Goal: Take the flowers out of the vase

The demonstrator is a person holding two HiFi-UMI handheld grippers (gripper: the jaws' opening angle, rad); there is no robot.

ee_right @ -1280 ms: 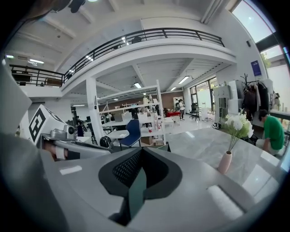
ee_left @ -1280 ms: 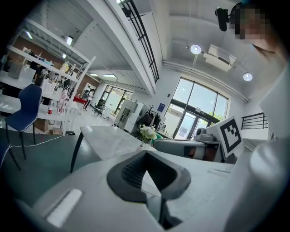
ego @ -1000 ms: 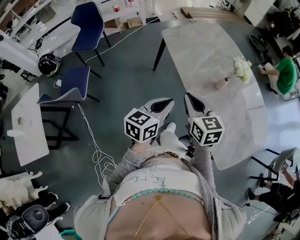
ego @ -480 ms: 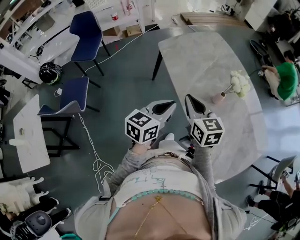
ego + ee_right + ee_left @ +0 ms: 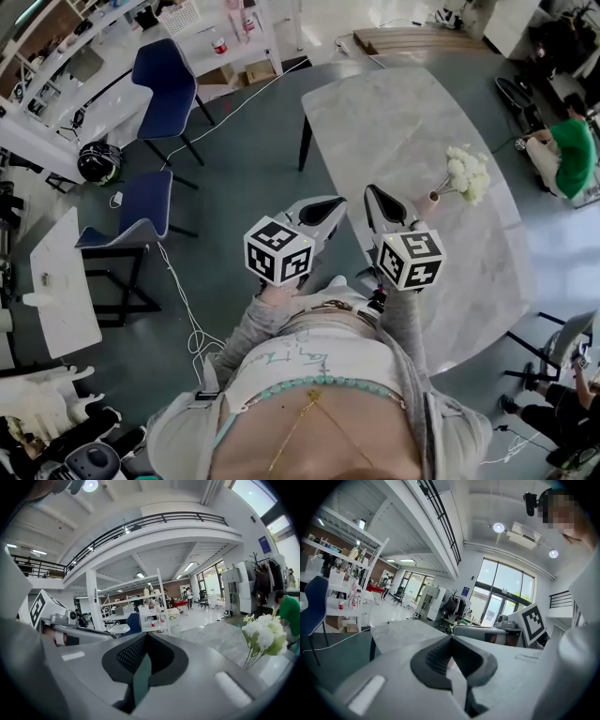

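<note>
White flowers (image 5: pixel 466 173) stand in a small pink vase (image 5: pixel 434 199) on the grey marble table (image 5: pixel 394 112), near its right edge. In the head view both grippers are held side by side in front of the person's body, short of the table's near side. My left gripper (image 5: pixel 328 209) is shut and empty, over the floor. My right gripper (image 5: pixel 380 201) is shut and empty too, with the vase a little to its right and beyond it. In the right gripper view the flowers (image 5: pixel 262 633) show at the far right, off the line of the jaws (image 5: pixel 146 637). The left gripper view (image 5: pixel 451 639) shows the table end ahead.
Two blue chairs (image 5: pixel 164 75) and white tables (image 5: pixel 61 281) stand at the left, with a white cable (image 5: pixel 187 300) trailing over the dark floor. A person in green (image 5: pixel 574 150) sits beyond the table's right side. A black helmet (image 5: pixel 97 161) lies on the floor.
Both grippers have been carried forward together, still shut. The table and the vase have drawn nearer and shifted left in the head view.
</note>
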